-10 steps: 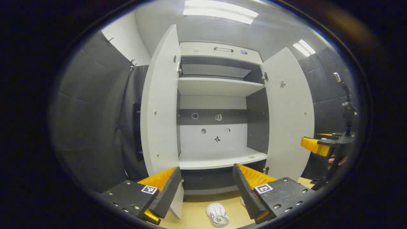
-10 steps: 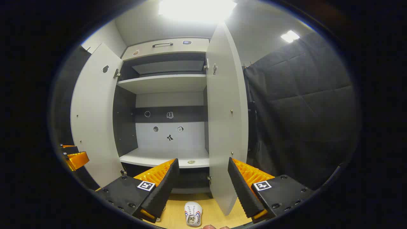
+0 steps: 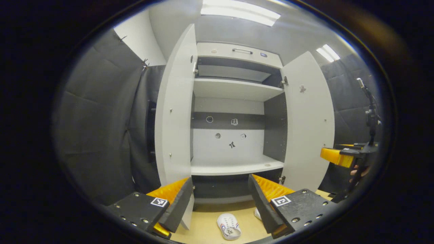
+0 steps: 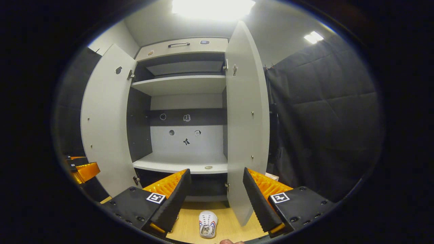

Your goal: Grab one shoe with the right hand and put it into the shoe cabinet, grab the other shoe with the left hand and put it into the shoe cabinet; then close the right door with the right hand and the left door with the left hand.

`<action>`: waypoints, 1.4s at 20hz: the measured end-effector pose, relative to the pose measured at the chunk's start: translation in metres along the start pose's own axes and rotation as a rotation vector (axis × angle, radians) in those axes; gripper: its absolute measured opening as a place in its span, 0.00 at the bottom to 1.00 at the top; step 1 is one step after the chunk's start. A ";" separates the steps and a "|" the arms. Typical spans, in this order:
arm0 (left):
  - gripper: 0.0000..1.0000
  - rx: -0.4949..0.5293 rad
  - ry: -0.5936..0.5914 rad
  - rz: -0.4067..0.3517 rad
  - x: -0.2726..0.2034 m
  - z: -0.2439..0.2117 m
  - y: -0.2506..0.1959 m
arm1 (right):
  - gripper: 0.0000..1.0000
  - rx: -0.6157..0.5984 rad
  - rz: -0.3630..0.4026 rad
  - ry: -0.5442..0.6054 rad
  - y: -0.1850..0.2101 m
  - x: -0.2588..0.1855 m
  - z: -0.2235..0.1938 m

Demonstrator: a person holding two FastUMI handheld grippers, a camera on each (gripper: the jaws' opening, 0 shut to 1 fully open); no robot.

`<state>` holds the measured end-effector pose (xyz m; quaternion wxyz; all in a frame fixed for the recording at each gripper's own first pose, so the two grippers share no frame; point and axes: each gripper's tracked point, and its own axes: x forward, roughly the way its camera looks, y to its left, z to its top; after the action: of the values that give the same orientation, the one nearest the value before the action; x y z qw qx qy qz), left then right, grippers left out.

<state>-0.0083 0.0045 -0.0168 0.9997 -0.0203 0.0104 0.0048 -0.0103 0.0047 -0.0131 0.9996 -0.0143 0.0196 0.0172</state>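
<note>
Both tools, left tool (image 3: pixel 220 193) and right tool (image 4: pixel 217 189), are hanging spread wide before the open shoe cabinet (image 4: pixel 179 84), white shoe (image 4: pixel 207 224) lying below.

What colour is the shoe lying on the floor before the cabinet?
White, with small red and blue marks; the shoe shows best in the right gripper view.

The booth is walled in quilted black cloth (image 4: pixel 322 101), hung to either side of the cabinet (image 3: pixel 234 101), which is taken as the landmark. Above it a pale ceiling (image 3: pixel 237 30) is seen, with bright panel lights (image 3: pixel 239 12) overhead. Below it a light wooden floor (image 4: pixel 230 227) is laid. A white wall (image 3: pixel 139 42) is glimpsed above the cloth, left of the cabinet.
</note>
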 end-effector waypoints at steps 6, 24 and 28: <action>1.00 -0.003 0.013 0.008 -0.005 -0.011 0.003 | 0.96 -0.003 -0.007 0.003 0.004 0.016 0.007; 0.94 -0.053 0.175 0.054 -0.028 -0.086 0.013 | 0.96 0.035 0.206 0.505 0.078 0.095 -0.166; 0.94 -0.040 0.240 -0.002 -0.026 -0.110 -0.004 | 0.98 0.038 0.251 0.612 0.096 0.104 -0.234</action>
<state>-0.0362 -0.0044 -0.1259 0.9907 -0.0405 0.1300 0.0016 0.0815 0.0977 -0.2538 0.9375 0.0023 0.3209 0.1347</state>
